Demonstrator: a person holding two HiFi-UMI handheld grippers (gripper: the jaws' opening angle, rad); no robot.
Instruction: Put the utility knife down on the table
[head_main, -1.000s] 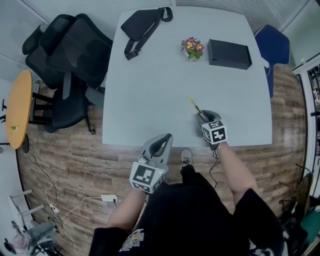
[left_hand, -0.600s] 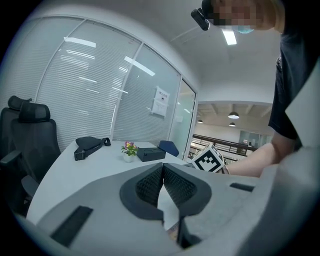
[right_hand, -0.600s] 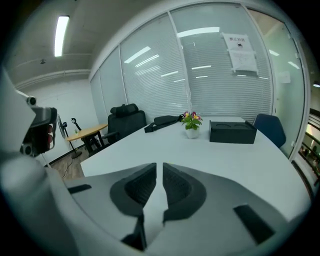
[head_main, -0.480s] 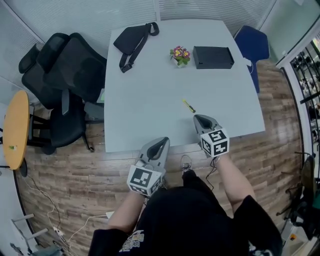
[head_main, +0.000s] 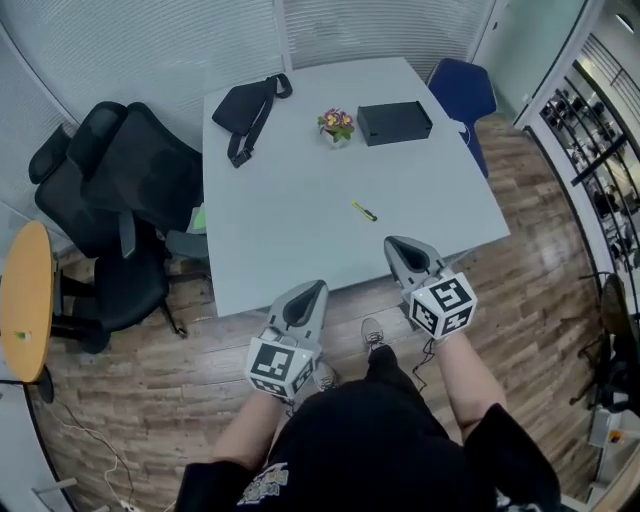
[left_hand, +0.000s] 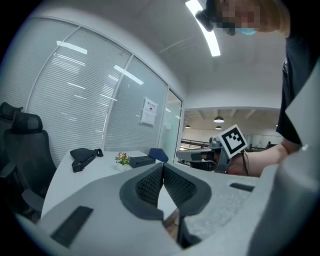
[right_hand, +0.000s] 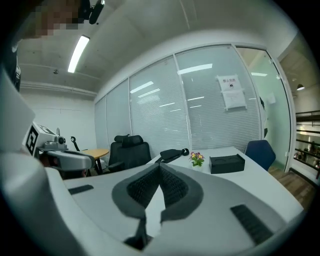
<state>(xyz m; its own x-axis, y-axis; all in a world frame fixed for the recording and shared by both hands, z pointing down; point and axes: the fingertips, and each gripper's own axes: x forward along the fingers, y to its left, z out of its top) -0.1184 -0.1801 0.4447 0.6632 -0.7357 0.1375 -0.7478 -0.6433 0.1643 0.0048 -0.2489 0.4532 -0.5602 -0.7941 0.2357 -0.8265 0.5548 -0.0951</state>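
1. Since the knife (head_main: 364, 210) lies flat on the worktop (head_main: 300, 200), well apart from both tools, little can fail; a careless low swing of the right tool (head_main: 393, 243) might knock it.
2. Right tool and left tool (head_main: 317, 288) are both clenched and empty.
3. Only the head view shows the knife; the gripper views show the bag (right_hand: 171, 154), flowers (right_hand: 197, 159) and box (right_hand: 227, 163), and each tool's jaws pressed together.

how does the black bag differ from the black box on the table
The black bag is soft and rounded, with a strap running off it. The black box is rigid and rectangular, with straight edges. The bag lies near the far left corner of the white table, and the box sits toward the far right. The small flower pot stands between them. Both are black and rest at the table's far end.
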